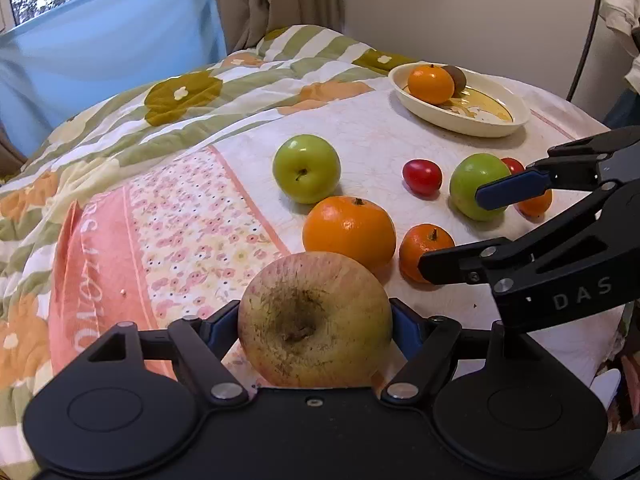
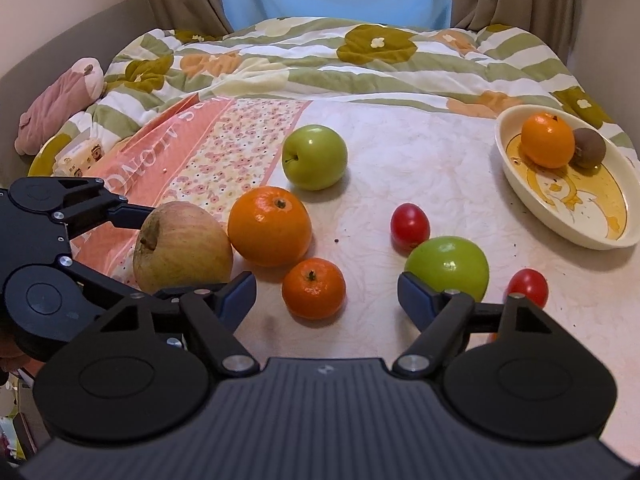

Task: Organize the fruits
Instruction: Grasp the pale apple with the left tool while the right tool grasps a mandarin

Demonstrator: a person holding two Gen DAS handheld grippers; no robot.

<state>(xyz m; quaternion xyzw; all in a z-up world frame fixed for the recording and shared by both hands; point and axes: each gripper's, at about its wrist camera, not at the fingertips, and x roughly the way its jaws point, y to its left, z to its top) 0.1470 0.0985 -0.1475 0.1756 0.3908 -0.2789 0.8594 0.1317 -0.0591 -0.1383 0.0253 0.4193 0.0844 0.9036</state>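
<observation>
I'm bracketing the big russet apple (image 1: 315,322) on the bed (image 1: 400,136) with my left tool (image 1: 316,324), pads hugging both flanks, clenching squarely. My right tool (image 2: 327,294) is hanging released over the small mandarin (image 2: 313,289), needing centring.

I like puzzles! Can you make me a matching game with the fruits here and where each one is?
1. big yellowish apple
2. kiwi
3. small orange
4. bowl

A. on the bed cover, in front of the right gripper
B. between the left gripper's fingers
C. in the bowl, touching an orange
D. holds two fruits

Pairs: 1-B, 2-C, 3-A, 4-D
</observation>
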